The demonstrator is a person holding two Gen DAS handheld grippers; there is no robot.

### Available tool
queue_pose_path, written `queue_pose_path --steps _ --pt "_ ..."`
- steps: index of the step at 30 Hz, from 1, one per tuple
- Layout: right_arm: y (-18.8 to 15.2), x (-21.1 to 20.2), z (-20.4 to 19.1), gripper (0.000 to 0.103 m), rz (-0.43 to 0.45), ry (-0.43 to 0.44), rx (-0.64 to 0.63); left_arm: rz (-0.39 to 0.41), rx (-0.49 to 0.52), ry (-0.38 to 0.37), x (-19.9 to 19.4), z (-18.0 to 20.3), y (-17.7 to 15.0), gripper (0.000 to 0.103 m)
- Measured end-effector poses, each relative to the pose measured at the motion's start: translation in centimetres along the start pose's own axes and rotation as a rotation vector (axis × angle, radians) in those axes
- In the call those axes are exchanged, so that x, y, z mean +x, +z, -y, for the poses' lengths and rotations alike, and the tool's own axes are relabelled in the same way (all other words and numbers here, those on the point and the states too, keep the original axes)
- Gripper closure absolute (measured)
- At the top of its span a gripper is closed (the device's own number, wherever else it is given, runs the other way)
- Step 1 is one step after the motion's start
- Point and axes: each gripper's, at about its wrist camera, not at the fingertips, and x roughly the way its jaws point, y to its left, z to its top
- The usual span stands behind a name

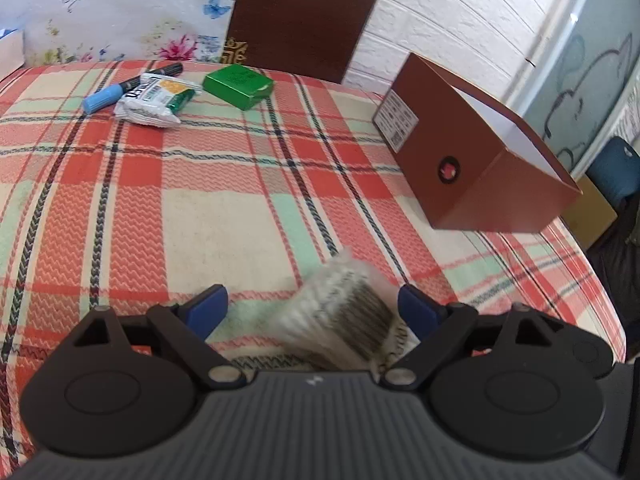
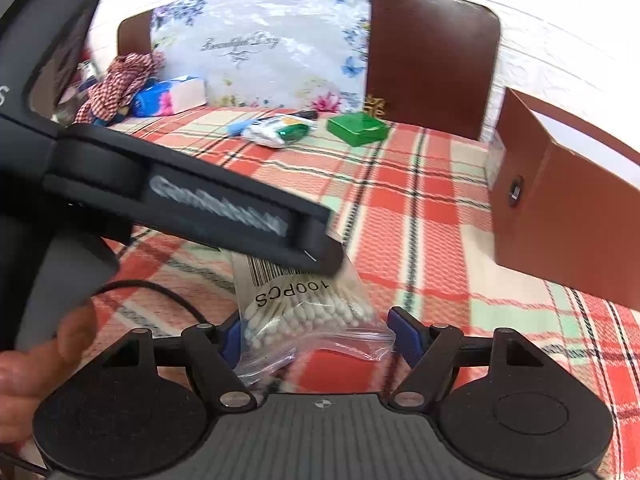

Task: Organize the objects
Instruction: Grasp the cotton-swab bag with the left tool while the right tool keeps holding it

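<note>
Clear crinkled plastic bag of white cotton swabs (image 2: 304, 312), printed with a barcode and "100PCS", lying between the spread blue-padded jaws of the right hand-held gripper (image 2: 320, 338), swab tips bunched against the film; jaws wide apart, not pressing the bag. Same bag blurred in the left wrist view (image 1: 340, 312), between the equally spread blue pads of the left hand-held gripper (image 1: 312, 310), leaning toward the right-side pad; contact there not discernible. Matte black ribbed body of the left tool crossing above the bag in the right wrist view. Supporting surface: woven plaid cloth (image 1: 200, 208) in red, cream and mint with dark stripes, herringbone texture. On the right side, open rectangular brown cardboard box (image 1: 472, 160) with white interior, a label on one end and a round hole in its side. Far side: flat green carton (image 1: 238, 86), white crinkled snack wrapper (image 1: 154, 98), blue-capped black marker (image 1: 120, 90), grouped close together. Beyond: dark brown wooden chair back (image 1: 304, 16), floral cushion lettered "Beautiful Day" (image 1: 112, 12), white embossed brick-pattern wall (image 1: 460, 20).
</note>
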Motion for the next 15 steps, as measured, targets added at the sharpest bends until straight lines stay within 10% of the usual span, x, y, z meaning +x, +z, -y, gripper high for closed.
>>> queue_pose_path --steps 15 --pt "0.6 0.8 -2.7 0.026 0.002 -0.094 -0.081 0.056 -0.020 -0.114 0.1 -1.6 -0.9 0.057"
